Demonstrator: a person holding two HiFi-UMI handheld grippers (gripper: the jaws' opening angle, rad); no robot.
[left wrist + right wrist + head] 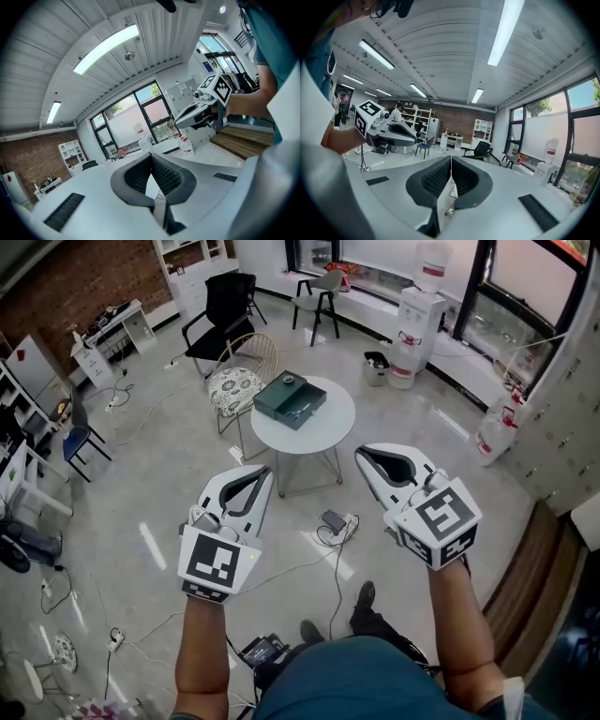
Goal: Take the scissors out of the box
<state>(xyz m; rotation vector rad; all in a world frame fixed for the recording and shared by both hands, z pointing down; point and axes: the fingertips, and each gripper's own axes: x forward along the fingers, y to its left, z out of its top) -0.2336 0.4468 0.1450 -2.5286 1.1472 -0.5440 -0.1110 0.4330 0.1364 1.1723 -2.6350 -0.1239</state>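
A dark green box (pixel 291 399) lies on a small round white table (pixel 328 427) some way ahead of me; I cannot make out scissors in it from here. I hold both grippers up in front of me, well short of the table. The left gripper (pixel 264 471) is shut with nothing between its jaws, and so is the right gripper (pixel 362 455). In the left gripper view the black pads (pixel 161 174) meet, and the right gripper (pixel 199 111) shows beside it. The right gripper view shows its pads (pixel 436 180) pressed together and the left gripper (pixel 389 132) at its left.
A wire chair with a patterned cushion (pixel 236 385) stands left of the table, a black office chair (pixel 223 307) behind it. Water dispensers (pixel 416 320) stand at the back right. Cables and a power strip (pixel 334 521) lie on the floor before the table.
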